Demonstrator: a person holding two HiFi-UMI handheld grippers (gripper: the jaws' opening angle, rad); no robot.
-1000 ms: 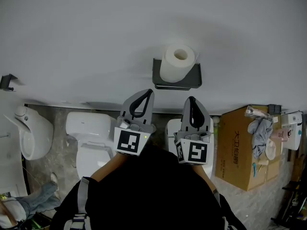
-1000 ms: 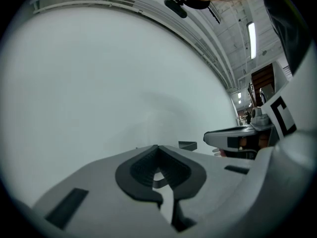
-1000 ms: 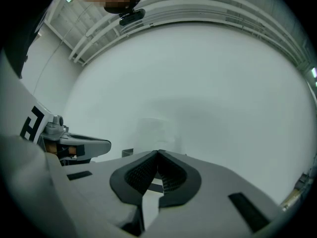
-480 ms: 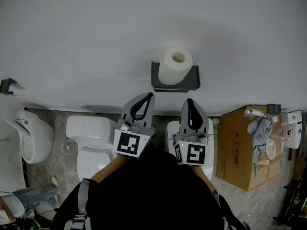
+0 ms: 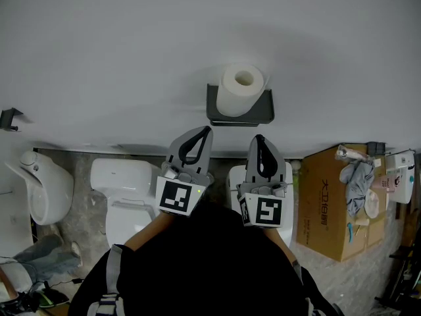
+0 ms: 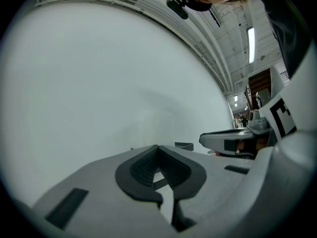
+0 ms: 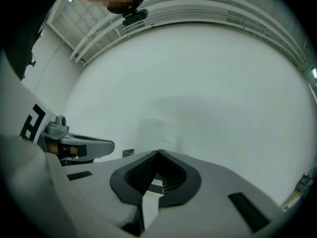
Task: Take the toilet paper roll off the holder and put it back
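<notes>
The toilet paper roll (image 5: 241,88) sits upright on its dark holder (image 5: 239,113), which is fixed to the white wall (image 5: 131,58); you see down into its open core from the head view. Your two grippers are just below it, side by side and pointing up at it. The left gripper (image 5: 204,130) aims just left of the holder and the right gripper (image 5: 260,138) aims just under its right half. Both pairs of jaws are pressed together with nothing between them. Only bare wall lies between the jaw tips and the holder.

Further out, a white toilet (image 5: 125,183) stands on the floor below your left gripper, and a second white fixture (image 5: 287,176) is partly covered by your right one. A urinal (image 5: 41,184) hangs at the far left, with a small dark bracket (image 5: 9,115) on the wall above it. To the right stands a cardboard box (image 5: 332,206) with a grey cloth (image 5: 358,176) draped over its top. Someone's leg in jeans (image 5: 46,262) shows at the bottom left.

The head view alone gives you the floor and these fixtures. The right gripper view shows the roll only as a pale blur (image 7: 156,132) above the closed jaws, with the left gripper's side to its left. The left gripper view catches just the holder's dark edge (image 6: 184,146), the right gripper beside it, and a ceiling light (image 6: 251,44).
</notes>
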